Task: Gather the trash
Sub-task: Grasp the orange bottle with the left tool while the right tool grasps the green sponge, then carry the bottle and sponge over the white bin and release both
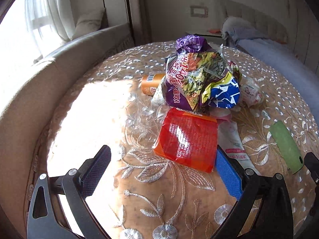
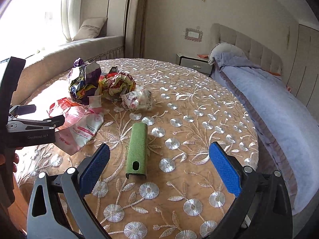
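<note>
Both hand-held tools gape wide with nothing between their pads: right in front of the left gripper (image 1: 165, 171) lies the glossy red-orange plastic packet (image 1: 187, 141), touching its blue right pad, and the flat green felt-covered sleeve (image 2: 137, 149) lies between the spread fingers of the right gripper (image 2: 159, 169). The slick packet could skid across the round gold-embroidered tablecloth (image 2: 199, 119) or buckle when pinched. Farther ahead, any nudge could topple the heap of crumpled purple and yellow snack wrappers (image 1: 199, 79), but bare cloth stretches rightward toward the rim by the blue-covered bed (image 2: 269, 103).
</note>
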Available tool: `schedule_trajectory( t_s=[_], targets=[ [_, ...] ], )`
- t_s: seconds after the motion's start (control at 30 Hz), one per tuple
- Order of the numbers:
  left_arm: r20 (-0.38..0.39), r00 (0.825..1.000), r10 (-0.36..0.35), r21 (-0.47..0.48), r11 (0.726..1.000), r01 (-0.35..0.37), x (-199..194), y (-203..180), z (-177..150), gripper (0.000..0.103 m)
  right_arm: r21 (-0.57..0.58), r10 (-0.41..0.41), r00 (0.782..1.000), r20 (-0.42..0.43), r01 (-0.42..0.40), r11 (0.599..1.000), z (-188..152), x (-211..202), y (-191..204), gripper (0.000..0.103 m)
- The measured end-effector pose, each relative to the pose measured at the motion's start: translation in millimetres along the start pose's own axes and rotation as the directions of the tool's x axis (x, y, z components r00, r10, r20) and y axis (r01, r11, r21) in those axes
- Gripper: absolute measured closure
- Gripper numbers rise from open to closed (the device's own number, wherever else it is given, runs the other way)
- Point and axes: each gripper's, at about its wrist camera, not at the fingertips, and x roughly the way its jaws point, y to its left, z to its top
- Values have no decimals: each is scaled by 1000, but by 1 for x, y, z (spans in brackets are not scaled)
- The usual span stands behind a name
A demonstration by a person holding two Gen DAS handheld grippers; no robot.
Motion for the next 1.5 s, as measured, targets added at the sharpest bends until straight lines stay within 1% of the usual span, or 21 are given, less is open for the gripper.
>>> schedule_trajectory(
  t_s=[0.1,0.13,0.17,0.23,0.27,0.3,0.33,0.37,0.4,0.43,0.47,0.5,0.53,0.6,0.7,0.9,1.03,1.13,1.2,1.3,1.5],
  targets=[
    [-16,1000,11,0,1000,-11,10,0,3,8,11,14,999,-48,-14,1000,4,18,4,4],
    [-24,1000,14,7,1000,-14,14,-1,3,18,10,8,998,-61,-8,1000,6,23,5,4],
    [-36,999,11,6,1000,-11,18,1,3,24,5,5,997,-76,-4,1000,7,28,7,4],
    [-71,997,-30,-21,999,28,26,9,4,37,8,2,994,-106,-2,1000,9,38,10,6],
    [-73,997,-35,-32,999,33,29,13,6,39,13,11,993,-119,-9,1000,9,42,11,11],
    [-70,997,-31,-38,999,28,29,17,7,42,19,23,990,-136,-21,1000,9,45,11,14],
    [-65,997,-30,-39,999,27,30,20,9,50,23,29,988,-153,-26,999,8,48,11,21],
    [-63,997,-32,-40,999,29,32,23,12,55,25,37,985,-166,-33,999,7,51,11,30],
    [-61,998,-25,-33,999,23,35,24,14,61,27,52,981,-185,-48,998,5,55,13,36],
    [-61,998,-30,-27,999,29,37,26,15,70,33,71,978,-194,-66,997,3,57,14,49],
    [-60,997,-52,-29,998,51,38,28,17,74,45,96,978,-183,-89,995,3,57,14,66],
    [-56,997,-60,-45,997,57,38,32,19,83,50,120,976,-180,-113,992,2,55,15,74],
    [-39,997,-68,-59,996,65,36,37,20,90,41,110,978,-178,-105,994,2,54,18,76],
    [2,999,-44,-56,997,44,30,43,21,96,39,115,979,-168,-110,993,1,53,20,76],
    [31,999,-27,-62,998,29,24,51,21,98,66,141,977,-159,-132,989,1,51,19,76],
    [118,992,-48,-96,994,60,-5,63,17,101,52,125,986,-112,-119,991,7,35,18,76],
    [158,987,-19,-74,997,31,-18,63,18,101,54,127,989,-79,-123,991,11,22,17,76],
    [178,983,-39,-91,994,56,-32,65,17,101,56,130,990,-62,-126,990,11,12,16,76],
    [207,978,-26,-77,996,43,-47,64,16,101,52,126,991,-43,-124,991,12,1,15,76],
    [245,969,-33,-50,998,46,-74,58,15,101,49,120,993,-11,-120,992,13,-15,10,76],
    [297,951,-92,19,996,90,-117,33,10,101,56,97,994,48,-99,993,11,-49,-2,76]
  ],
)
